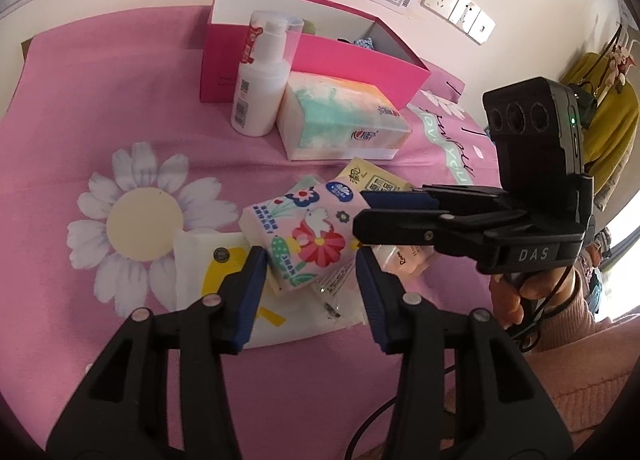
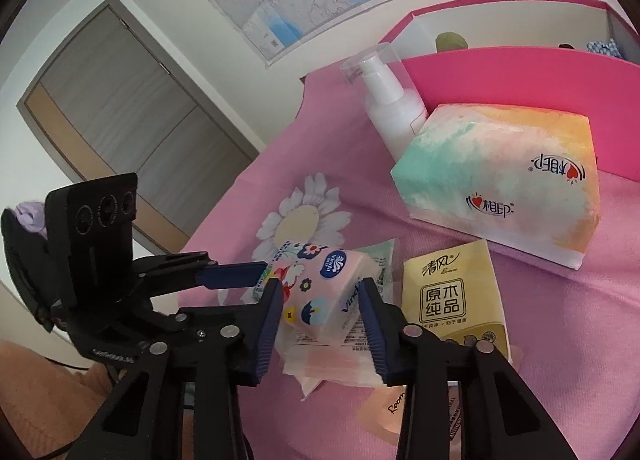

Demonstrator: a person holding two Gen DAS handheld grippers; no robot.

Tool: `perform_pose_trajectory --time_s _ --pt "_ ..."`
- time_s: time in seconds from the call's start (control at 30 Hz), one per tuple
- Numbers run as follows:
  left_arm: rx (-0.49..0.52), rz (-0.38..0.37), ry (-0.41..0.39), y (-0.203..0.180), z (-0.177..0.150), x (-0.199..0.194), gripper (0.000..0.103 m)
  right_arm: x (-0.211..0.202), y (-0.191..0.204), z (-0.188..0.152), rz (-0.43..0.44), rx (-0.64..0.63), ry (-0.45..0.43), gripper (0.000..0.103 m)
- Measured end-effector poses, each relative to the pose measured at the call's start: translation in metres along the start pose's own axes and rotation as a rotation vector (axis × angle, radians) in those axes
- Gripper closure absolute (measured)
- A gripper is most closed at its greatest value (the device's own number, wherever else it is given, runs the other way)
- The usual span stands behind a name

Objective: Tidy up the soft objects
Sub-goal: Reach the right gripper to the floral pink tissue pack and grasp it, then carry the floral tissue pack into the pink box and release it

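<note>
Closing around the floral tissue pack (image 2: 320, 292) on the pink bedspread (image 1: 120, 100), the right gripper (image 2: 320, 320) pinches its sides; the left gripper (image 1: 310, 268) straddles the same pack, jaws apart. Beyond, yellow tissue packet (image 2: 448, 292), pastel tissue block (image 1: 340, 120) and pump bottle (image 1: 260, 80) remain outside the pink box (image 1: 360, 64), which already holds a few items, so most sorting seems left.

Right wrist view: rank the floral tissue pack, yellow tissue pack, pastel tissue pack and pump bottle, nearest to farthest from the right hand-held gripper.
1. Floral tissue pack, between the right hand-held gripper's fingers.
2. Yellow tissue pack, just right.
3. Pastel tissue pack, behind, right.
4. Pump bottle, farthest, by the pink box.
</note>
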State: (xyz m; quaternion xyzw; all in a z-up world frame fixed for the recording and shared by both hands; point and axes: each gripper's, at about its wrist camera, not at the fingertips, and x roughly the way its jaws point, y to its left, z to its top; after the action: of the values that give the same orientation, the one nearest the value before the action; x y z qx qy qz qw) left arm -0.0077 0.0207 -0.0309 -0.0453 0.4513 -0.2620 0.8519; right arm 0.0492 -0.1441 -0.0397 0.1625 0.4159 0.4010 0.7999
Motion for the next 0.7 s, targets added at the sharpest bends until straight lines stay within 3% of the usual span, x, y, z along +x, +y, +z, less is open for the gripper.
perform_pose_trajectory --time_s 0.7 --pt "0.082 -0.055 -0.07 -0.032 0.027 -0.006 0.055 -0.041 0.003 0.0 -0.055 -0.016 -0.101 0.069"
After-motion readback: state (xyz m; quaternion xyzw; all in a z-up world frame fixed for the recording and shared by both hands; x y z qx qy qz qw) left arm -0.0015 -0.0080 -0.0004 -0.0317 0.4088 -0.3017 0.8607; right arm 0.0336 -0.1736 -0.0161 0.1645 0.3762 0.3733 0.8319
